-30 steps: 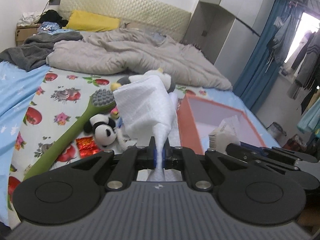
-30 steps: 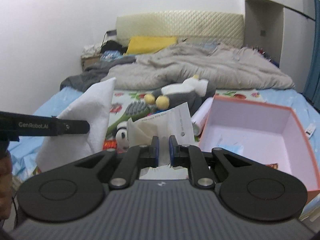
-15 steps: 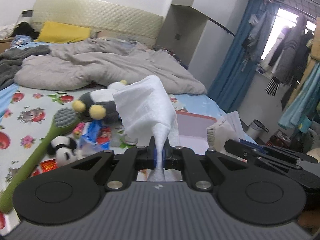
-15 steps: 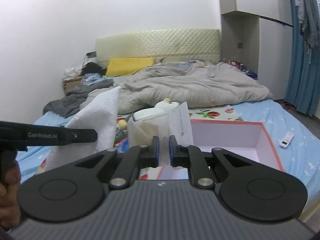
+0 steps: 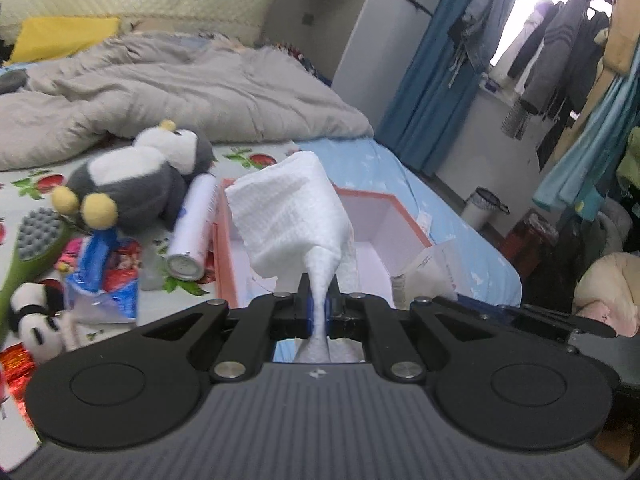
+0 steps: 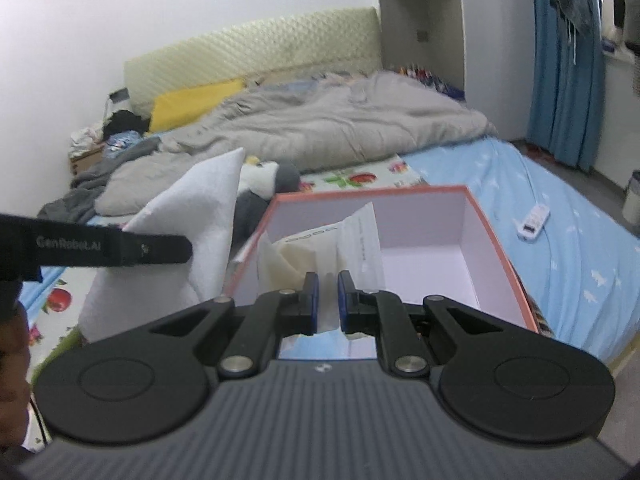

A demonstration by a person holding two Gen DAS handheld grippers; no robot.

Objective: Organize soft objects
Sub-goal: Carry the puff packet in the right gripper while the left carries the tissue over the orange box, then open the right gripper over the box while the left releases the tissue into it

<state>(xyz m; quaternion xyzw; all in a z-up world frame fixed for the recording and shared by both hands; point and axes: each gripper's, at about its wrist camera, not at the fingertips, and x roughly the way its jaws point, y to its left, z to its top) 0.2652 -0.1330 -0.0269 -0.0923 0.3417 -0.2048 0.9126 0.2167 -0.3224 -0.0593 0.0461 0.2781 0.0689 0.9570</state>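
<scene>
left wrist view: the left gripper [image 5: 318,312] is clenched on a white textured soft cloth [image 5: 292,216], its pinched tail caught between the blue pads. the cloth's long axis runs from the jaws up and away, fanning wider toward its free top, which leans slightly left. it hangs in front of an open salmon-edged rectangular box with a white inside [image 5: 400,216] that sits on the blue bedsheet [image 5: 452,216]; whether it is over the box or short of it i cannot tell. left of the box lie a white spray can on its side [image 5: 192,232], its capped end toward the camera, a grey and white plush penguin with yellow feet [image 5: 132,184], a green long-handled brush with a grey bristle head [image 5: 28,252] and a small black and white plush panda [image 5: 32,316]. a rumpled grey quilt [image 5: 180,88] covers the far bed.

right wrist view: the right gripper [image 6: 328,300] grasps a cream soft pack in a clear crinkled wrapper [image 6: 320,240], which stands upright from the jaws, its long axis pointing up, in front of the box's near wall. the box's long axis runs away to the right. the left gripper's black finger [image 6: 112,246] crosses at left with the white cloth rising behind it. a small white remote [image 6: 534,218] lies on the sheet, right of the box.
</scene>
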